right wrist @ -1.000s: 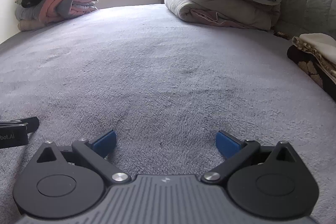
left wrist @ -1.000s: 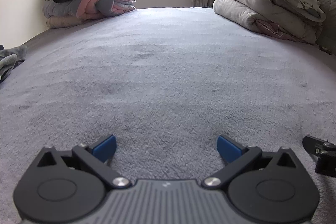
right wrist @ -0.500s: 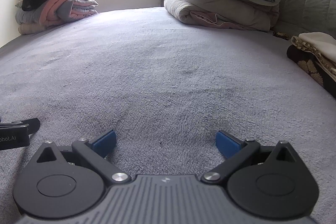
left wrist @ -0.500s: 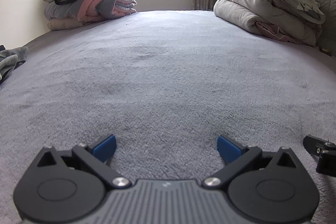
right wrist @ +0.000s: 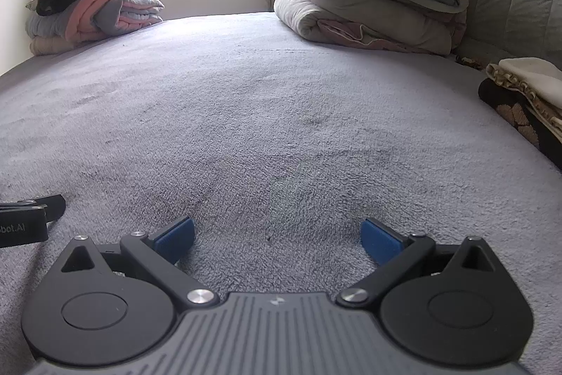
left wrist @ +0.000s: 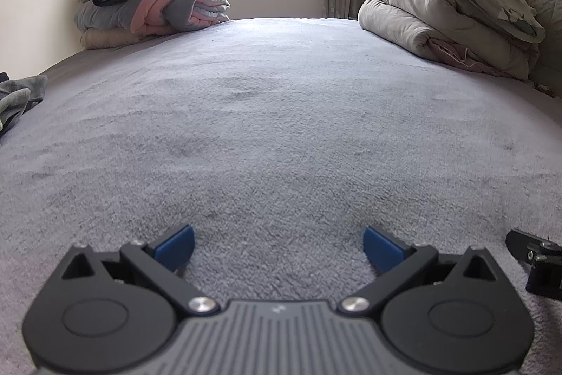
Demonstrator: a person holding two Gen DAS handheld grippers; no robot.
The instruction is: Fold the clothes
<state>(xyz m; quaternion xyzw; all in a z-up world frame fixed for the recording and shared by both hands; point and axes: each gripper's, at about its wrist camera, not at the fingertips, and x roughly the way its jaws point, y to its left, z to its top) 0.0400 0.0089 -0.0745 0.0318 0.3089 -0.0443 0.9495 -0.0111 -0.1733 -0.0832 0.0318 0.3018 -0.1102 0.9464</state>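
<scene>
While spread wide, two grippers: left gripper (left wrist: 278, 246), right gripper (right wrist: 277, 239).

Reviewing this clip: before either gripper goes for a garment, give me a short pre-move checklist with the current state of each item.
1. Left gripper open and holding nothing: ok, blue pads spread wide over bare blanket.
2. Right gripper open and holding nothing: ok, same spread.
3. Folding area on the grey bed blanket free of items: ok, no garment between or ahead of the fingers.
4. Unfolded garment within view: ok, a crumpled grey garment lies at the bed's left edge; whether it is the next piece, cannot tell.
5. Finished stack undisturbed: ok, cream and dark folded clothes sit at the right edge.
6. Grippers apart from each other: ok, each shows only at the other view's edge.
</scene>
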